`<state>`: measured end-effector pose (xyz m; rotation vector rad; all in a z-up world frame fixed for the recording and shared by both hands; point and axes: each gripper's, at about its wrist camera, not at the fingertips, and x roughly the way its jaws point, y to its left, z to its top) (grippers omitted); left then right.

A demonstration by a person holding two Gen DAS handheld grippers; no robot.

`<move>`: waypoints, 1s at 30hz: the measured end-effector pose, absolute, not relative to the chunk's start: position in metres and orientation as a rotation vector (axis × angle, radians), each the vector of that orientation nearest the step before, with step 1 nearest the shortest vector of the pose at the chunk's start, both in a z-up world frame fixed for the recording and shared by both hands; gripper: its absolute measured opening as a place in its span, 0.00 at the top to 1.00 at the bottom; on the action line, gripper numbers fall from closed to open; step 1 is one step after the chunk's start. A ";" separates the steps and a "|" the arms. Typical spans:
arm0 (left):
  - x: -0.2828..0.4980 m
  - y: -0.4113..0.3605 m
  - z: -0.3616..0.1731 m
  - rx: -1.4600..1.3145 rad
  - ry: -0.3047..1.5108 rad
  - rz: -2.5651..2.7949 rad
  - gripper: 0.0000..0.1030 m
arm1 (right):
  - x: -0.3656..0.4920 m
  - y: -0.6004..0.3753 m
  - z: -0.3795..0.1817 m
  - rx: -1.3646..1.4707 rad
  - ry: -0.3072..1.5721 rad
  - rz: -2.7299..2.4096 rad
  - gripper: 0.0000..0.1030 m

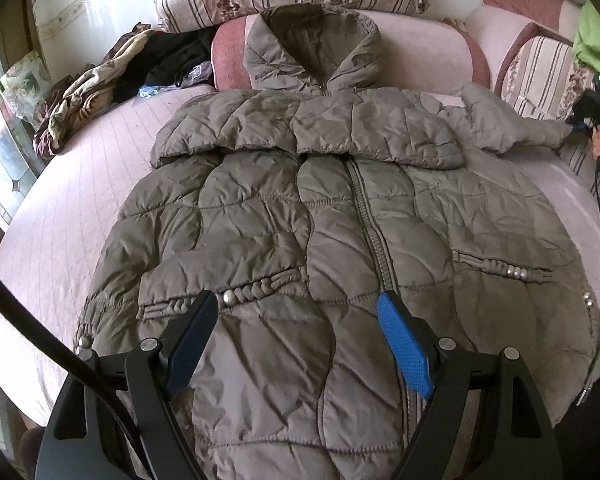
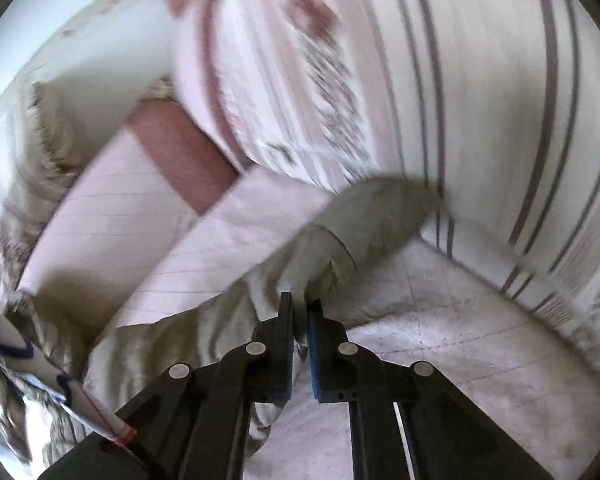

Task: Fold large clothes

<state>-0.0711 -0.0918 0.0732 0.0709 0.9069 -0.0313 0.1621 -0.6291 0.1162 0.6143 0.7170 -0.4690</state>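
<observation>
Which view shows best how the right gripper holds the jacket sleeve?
The right wrist view: the right gripper is shut on the sleeve, with fabric pinched between its pads, though the picture is blurred. The left wrist view shows the sleeve stretched out from the jacket toward that gripper at the frame's edge, too small to judge the grip.

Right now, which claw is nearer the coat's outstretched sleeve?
Right. The right claw is shut on the sleeve; the left claw hovers open over the coat's lower front.
</observation>
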 end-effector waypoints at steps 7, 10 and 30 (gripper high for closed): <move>-0.098 -0.071 0.086 -0.006 0.870 -0.049 0.21 | 0.145 -0.530 0.200 0.430 0.634 -0.310 0.94; -0.107 -0.061 0.090 -0.035 0.854 -0.050 0.21 | 0.139 -0.476 0.222 0.355 0.619 -0.219 0.94; -0.124 0.006 0.091 -0.137 0.817 0.039 0.21 | 0.165 -0.185 0.111 0.033 0.879 0.220 0.94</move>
